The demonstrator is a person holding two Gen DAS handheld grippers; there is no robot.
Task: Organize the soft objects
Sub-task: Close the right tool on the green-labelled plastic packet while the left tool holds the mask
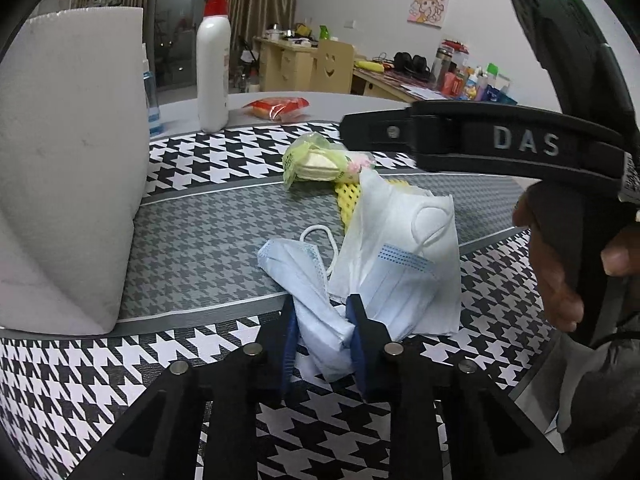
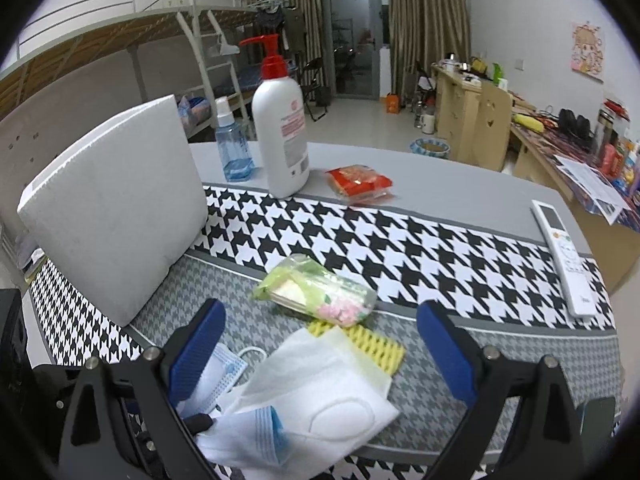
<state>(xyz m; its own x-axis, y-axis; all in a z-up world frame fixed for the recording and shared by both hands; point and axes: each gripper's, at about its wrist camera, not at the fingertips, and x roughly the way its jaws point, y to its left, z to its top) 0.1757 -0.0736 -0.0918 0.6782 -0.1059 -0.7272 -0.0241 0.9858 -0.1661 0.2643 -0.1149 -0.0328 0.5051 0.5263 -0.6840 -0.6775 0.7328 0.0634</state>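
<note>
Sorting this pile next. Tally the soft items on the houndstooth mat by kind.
Blue surgical masks: 2, one in the left gripper, one under the white mask.
White folded mask: 1
Yellow foam net: 1
Green plastic packet: 1
Total: 5

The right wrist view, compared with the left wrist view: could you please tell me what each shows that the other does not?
Only the right wrist view shows the white remote and the open right tongs. Only the left wrist view shows the left tongs shut on the blue mask. Both show the white mask, yellow foam net, pump bottle and white foam block.
</note>
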